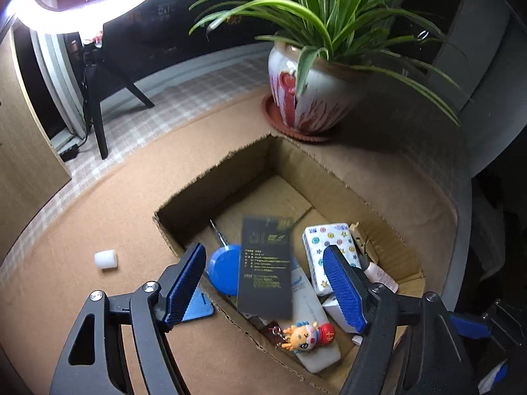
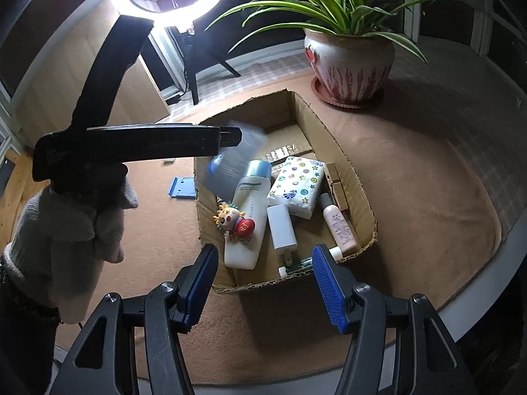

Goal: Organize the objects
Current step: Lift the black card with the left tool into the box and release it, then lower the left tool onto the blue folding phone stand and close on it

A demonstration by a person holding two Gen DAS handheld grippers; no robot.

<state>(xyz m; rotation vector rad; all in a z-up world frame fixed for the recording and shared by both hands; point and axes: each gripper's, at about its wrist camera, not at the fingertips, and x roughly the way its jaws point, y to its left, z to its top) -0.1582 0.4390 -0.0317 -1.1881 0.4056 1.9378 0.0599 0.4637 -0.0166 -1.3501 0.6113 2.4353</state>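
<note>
- Black card, blurred, between the parted jaws of the left gripper, untouched, above the cardboard box.
- Right gripper: jaws apart, empty, at the box's near wall.
- Tan worktop; potted plant behind the box.

Both grippers tilt steeply downward. The left gripper stands with its jaws wide apart (nothing pressed between the blue pads). The right gripper is likewise parted, gripping nothing.
</note>
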